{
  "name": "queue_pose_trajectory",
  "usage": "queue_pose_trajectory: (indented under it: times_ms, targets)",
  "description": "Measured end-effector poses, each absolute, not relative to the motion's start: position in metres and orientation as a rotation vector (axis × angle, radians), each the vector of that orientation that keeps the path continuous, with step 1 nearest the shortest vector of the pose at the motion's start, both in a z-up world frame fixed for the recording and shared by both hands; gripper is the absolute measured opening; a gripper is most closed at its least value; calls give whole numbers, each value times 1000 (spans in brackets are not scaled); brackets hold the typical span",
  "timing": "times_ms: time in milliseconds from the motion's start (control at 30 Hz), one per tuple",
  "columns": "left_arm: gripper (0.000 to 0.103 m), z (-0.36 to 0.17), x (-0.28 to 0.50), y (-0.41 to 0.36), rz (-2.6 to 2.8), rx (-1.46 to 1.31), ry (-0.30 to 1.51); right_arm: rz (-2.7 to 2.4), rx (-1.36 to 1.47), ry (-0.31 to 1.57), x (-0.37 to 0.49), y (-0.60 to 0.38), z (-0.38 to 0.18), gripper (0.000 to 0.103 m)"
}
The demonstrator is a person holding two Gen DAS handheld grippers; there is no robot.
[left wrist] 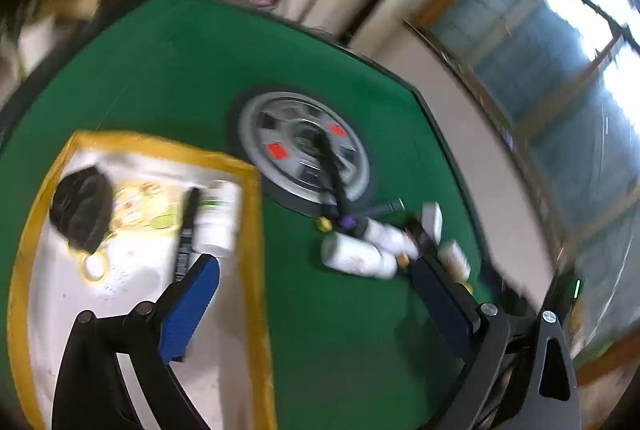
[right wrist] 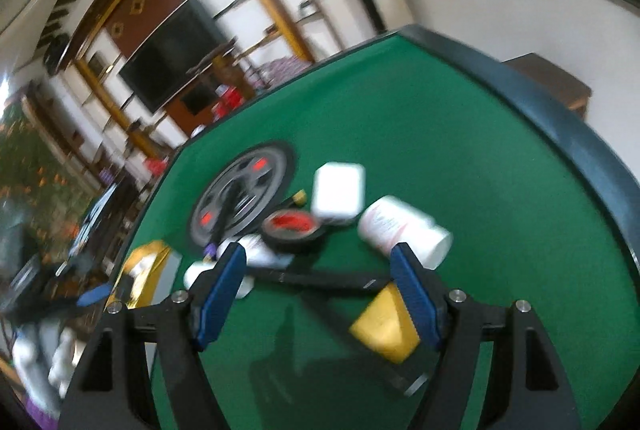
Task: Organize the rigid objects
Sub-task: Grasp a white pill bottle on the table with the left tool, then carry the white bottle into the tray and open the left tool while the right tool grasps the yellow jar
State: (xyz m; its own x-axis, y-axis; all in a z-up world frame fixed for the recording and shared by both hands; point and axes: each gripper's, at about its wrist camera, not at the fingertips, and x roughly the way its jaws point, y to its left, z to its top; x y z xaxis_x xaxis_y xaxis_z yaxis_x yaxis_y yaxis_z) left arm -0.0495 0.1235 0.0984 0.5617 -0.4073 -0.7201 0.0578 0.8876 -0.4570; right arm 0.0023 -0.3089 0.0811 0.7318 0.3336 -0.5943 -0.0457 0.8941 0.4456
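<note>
In the left wrist view my left gripper point(left wrist: 316, 270) is open over the green felt, with nothing between its blue pads point(left wrist: 188, 306). Its left finger hangs over a yellow-rimmed tray point(left wrist: 250, 230) that holds a white bottle point(left wrist: 218, 222), a black marker point(left wrist: 186, 230), a yellow packet point(left wrist: 140, 205) and a black bag point(left wrist: 82, 207). White bottles point(left wrist: 356, 258) lie in a blurred cluster by its right finger. My right gripper point(right wrist: 318, 250) is open above a long black stick point(right wrist: 320, 276). A yellow block point(right wrist: 384, 326) lies by its right finger, and a white bottle point(right wrist: 404, 230) lies just beyond it.
A silver disc point(left wrist: 304, 149) is set into the middle of the green table point(right wrist: 480, 149). A white box point(right wrist: 338, 191), a black tape roll point(right wrist: 292, 226) and more white bottles point(right wrist: 260, 250) lie past the right gripper. The table's dark padded edge point(right wrist: 580, 149) curves along the right.
</note>
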Motion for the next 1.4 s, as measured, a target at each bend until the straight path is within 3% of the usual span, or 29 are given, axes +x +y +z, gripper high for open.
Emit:
queue_pose_trajectory:
  times_ms: [167, 567, 833, 1000, 1300, 1333, 1400]
  targets:
    - [99, 88, -49, 59, -326, -187, 978, 140, 489, 692, 15, -337, 65, 74]
    - [98, 38, 26, -3, -319, -115, 1066, 140, 548, 702, 17, -355, 53, 75]
    - [97, 37, -27, -21, -685, -113, 1232, 146, 532, 720, 20, -350, 55, 75]
    - [97, 64, -49, -26, -554, 84, 1062, 146, 527, 741, 22, -350, 54, 75]
    - [97, 40, -38, -68, -391, 301, 963, 128, 511, 766, 26, -346, 52, 75]
    - [97, 35, -36, -72, -378, 310, 963, 128, 508, 768, 26, -344, 52, 75]
    - [80, 29, -35, -75, -373, 315, 977, 129, 501, 776, 26, -342, 51, 75]
